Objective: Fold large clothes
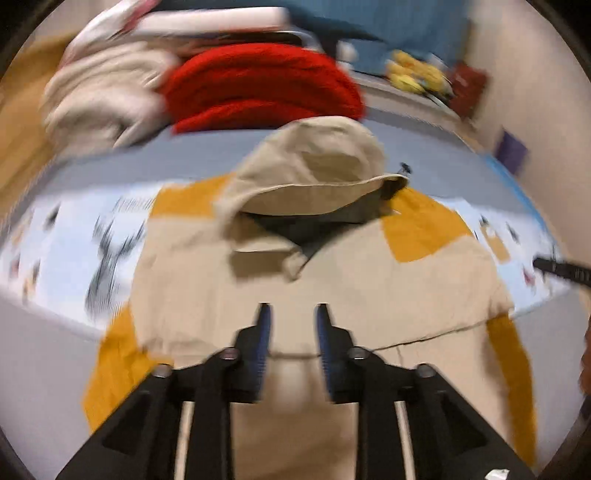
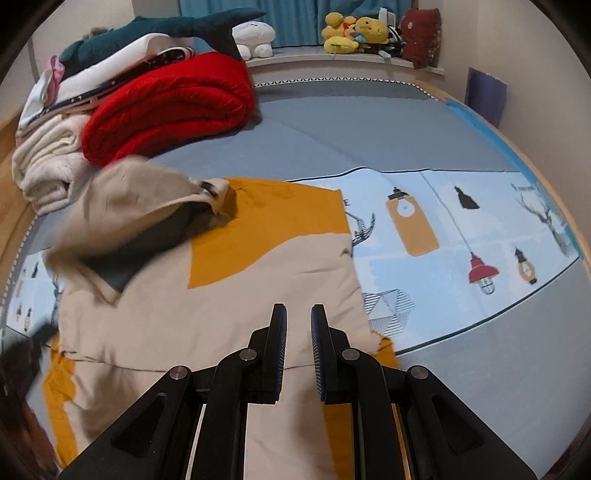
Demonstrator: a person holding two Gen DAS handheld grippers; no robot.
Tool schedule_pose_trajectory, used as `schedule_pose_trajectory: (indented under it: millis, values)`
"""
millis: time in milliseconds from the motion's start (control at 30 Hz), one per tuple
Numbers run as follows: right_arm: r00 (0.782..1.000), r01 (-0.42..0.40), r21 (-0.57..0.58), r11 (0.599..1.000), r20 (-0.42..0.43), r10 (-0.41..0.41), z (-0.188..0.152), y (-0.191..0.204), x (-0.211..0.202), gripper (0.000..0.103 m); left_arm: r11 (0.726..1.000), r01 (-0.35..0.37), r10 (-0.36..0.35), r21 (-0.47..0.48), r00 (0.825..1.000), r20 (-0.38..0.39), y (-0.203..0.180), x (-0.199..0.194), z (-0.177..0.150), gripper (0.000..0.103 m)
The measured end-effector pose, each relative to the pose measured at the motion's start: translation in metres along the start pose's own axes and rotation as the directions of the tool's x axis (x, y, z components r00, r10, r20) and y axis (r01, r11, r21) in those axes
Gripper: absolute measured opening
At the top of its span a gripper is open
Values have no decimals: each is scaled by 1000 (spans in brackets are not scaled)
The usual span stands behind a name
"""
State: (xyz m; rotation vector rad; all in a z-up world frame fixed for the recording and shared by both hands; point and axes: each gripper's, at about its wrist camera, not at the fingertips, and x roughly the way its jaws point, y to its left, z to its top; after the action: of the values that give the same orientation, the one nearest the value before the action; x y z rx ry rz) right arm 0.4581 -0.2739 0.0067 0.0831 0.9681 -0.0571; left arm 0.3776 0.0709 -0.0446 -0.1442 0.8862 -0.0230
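**Claws hang apart over the jacket on the bed**

Left claw [image 1: 291, 310] hovers above the near part of the jacket [image 1: 332, 295] with a clear gap between its blue pads; nothing sits between them. Right claw [image 2: 298, 312] stands with a narrower gap, also gripping nothing, over the near right side of the jacket [image 2: 229, 306].

That jacket, beige with mustard panels, lies spread on the bed [image 2: 369, 125], its lower part hanging toward the cameras over the near edge. Further up, its hood [image 1: 314, 166] is lifted and curled over, showing a grey lining beneath; in the right wrist view the hood [image 2: 122, 195] is blurred. Under the jacket lies a light blue sheet [image 2: 461, 229] printed with lamps.

Beyond, on the grey bedding, sits a rolled red quilt [image 2: 170, 107], touching a stack of cream blankets [image 2: 48, 166]. At the far end, plush toys [image 2: 351, 33] line a ledge before a blue curtain [image 2: 295, 18].
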Motion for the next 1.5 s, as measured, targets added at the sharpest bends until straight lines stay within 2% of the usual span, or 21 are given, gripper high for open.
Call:
schedule_pose_trajectory:
  millis: [100, 167, 200, 367, 533, 600, 633, 667, 733, 767, 867, 967, 1100, 1167, 1233, 1267, 1300, 1367, 1400, 1433, 1500]
  values:
    - [1000, -15, -8, 1000, 5, 15, -3, 4, 0, 15, 999, -24, 24, -28, 1000, -3, 7, 12, 17, 37]
    - [1000, -17, -7, 1000, 5, 17, -5, 6, 1, 15, 999, -44, 45, -14, 999, 27, 8, 20, 31, 51]
    - [1000, -26, -6, 1000, 1, 26, -5, 7, 3, 15, 998, -62, 63, -25, 998, 29, 14, 28, 40, 53]
    - [999, -46, -32, 998, -8, 45, -6, 15, 12, 15, 986, -21, 22, -162, 1000, 6, 49, 54, 58, 53]
    - [998, -62, -42, 997, -31, 61, -4, 19, 25, 15, 972, -22, 20, -234, 1000, -14, 70, 95, 79, 53]
    - [997, -68, -50, 996, -39, 66, -3, 21, 30, 15, 959, -18, 11, -283, 1000, -24, 82, 110, 83, 50]
    - [997, -70, -55, 996, -47, 68, -3, 21, 34, 15, 954, -16, 9, -299, 1000, -24, 87, 114, 83, 43]
    - [996, -71, -58, 996, -52, 68, -4, 21, 35, 15, 950, -9, 2, -311, 1000, -24, 90, 117, 83, 31]
    - [996, -70, -60, 996, -63, 66, -4, 20, 40, 15, 952, 9, -20, -307, 999, -30, 91, 118, 82, 13]
    - [996, -68, -57, 996, -67, 65, -3, 19, 43, 15, 957, 15, -24, -289, 999, -27, 88, 116, 81, 9]
    - [995, -70, -37, 997, -67, 67, 0, 16, 45, 15, 976, 22, -14, -218, 999, 38, 75, 94, 85, 3]
    - [996, -72, -24, 997, -60, 70, 2, 15, 43, 15, 985, 78, -60, -153, 991, 120, 56, 57, 92, 1]
    - [996, -80, -10, 997, -44, 80, 3, 12, 37, 15, 989, 146, -144, 1, 970, 198, 13, -3, 89, 1]
    - [995, -94, 9, 996, -34, 94, 3, 9, 35, 15, 976, 216, -219, 34, 964, 149, -7, -17, 75, 1]
    - [993, -110, 29, 993, -27, 111, 4, 6, 35, 15, 961, 263, -265, 80, 964, 20, -32, -17, 47, 2]
    - [993, -116, 35, 993, -24, 117, 5, 6, 35, 15, 958, 259, -254, 118, 965, -56, -44, -12, 29, 8]
    - [993, -119, 39, 992, -22, 120, 5, 5, 35, 17, 954, 264, -252, 143, 963, -97, -50, -8, 17, 11]
    - [993, -115, 49, 992, -17, 116, 5, 5, 35, 24, 941, 301, -270, 158, 944, -191, -53, 4, -3, 26]
    - [994, -112, 55, 992, -11, 113, 5, 5, 34, 28, 946, 281, -237, 162, 940, -245, -54, 10, -3, 27]
    - [993, -115, 61, 992, -6, 115, 4, 5, 34, 28, 947, 275, -227, 165, 939, -259, -53, 11, -1, 28]
    - [990, -142, 75, 987, -5, 143, 3, 7, 33, 28, 948, 289, -256, 132, 940, -224, -39, 11, 9, 40]
